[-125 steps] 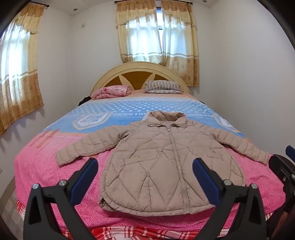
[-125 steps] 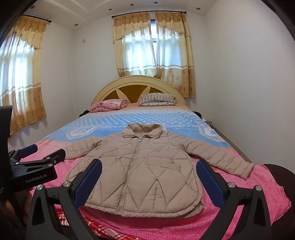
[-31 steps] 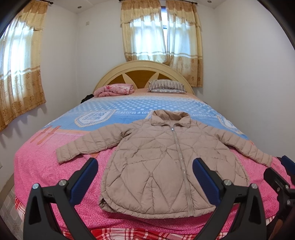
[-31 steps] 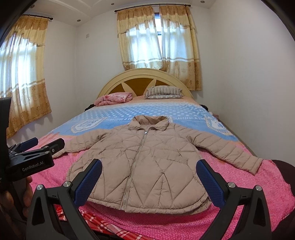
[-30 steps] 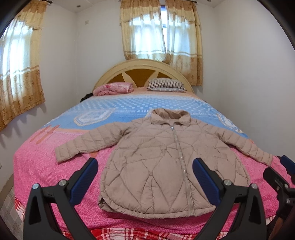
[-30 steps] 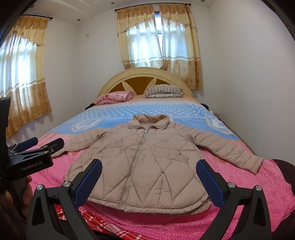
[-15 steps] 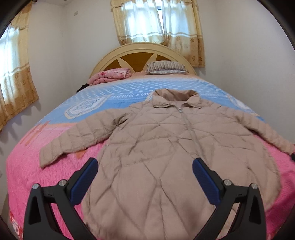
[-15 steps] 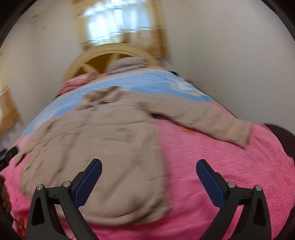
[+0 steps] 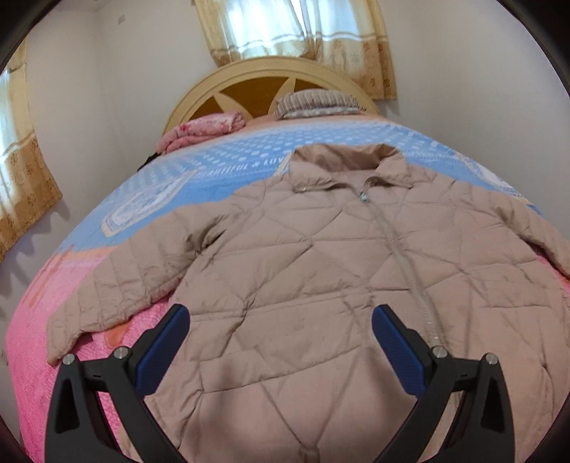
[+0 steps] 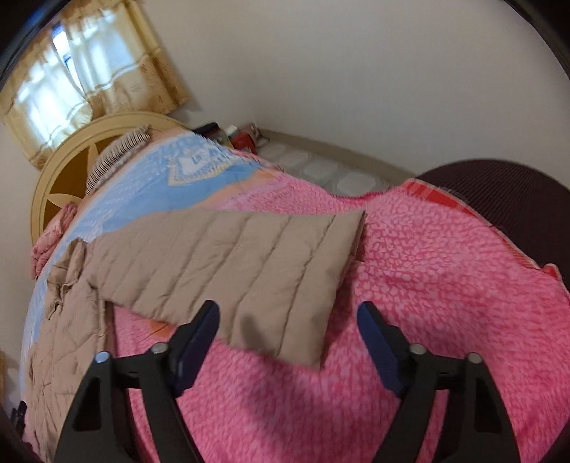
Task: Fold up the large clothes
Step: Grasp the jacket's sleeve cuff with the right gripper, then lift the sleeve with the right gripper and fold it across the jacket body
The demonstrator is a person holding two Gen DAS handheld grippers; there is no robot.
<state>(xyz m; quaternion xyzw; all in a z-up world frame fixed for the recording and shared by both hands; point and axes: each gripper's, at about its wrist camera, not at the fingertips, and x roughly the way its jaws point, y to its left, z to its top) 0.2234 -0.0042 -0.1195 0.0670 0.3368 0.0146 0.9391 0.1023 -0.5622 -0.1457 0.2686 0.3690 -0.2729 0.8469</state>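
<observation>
The left tool [image 9: 279, 333] hangs unclenched over the quilted jacket [image 9: 320, 285], which lies spread flat, zipped, on the bed [image 9: 32, 356]. The right tool [image 10: 288, 329], its jaws just narrowing on nothing, hovers by the sleeve cuff [image 10: 320, 285] at 12 o'clock. Puffy, light, probably slippery: take cuffs or hem. Beyond, at 12 o'clock, pillow [image 9: 317, 101], headboard [image 9: 249, 76], curtains [image 9: 295, 28].

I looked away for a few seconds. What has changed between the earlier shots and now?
Both grippers closed in on the jacket: left gripper over its body, right gripper swung to the sleeve, jaws just narrowing, nothing gripped. Jacket lies flat, unfolded.
</observation>
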